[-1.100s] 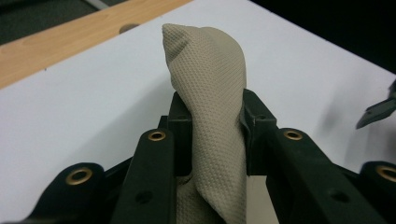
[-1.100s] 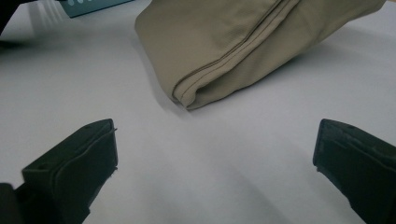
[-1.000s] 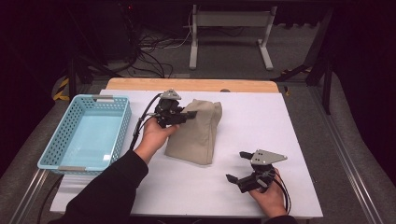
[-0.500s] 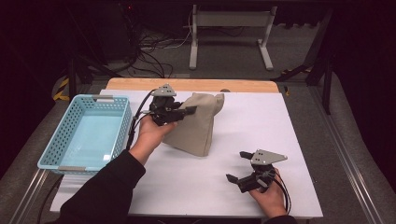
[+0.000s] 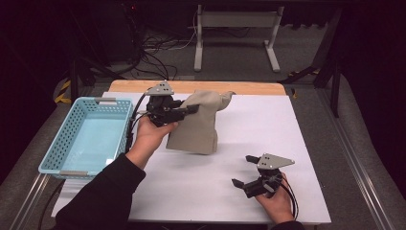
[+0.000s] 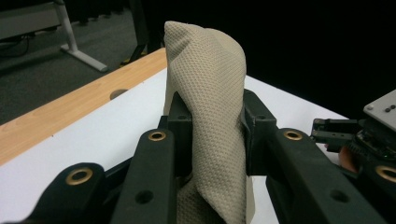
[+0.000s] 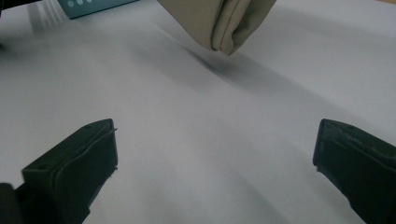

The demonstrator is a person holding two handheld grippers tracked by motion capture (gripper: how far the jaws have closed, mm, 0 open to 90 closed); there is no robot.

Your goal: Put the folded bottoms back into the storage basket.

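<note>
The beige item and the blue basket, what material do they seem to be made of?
The beige item looks like woven or knitted fabric, matte: a fine dotted weave shows, and it folds softly between the left tongs. The basket looks like moulded plastic, slightly glossy, its walls perforated in a regular grid; I cannot be sure.

Our left tongs and right tongs are black with brass-ringed screw holes, each topped by a grey three-cornered plate and trailing a black cable; our left sleeve is black.
</note>
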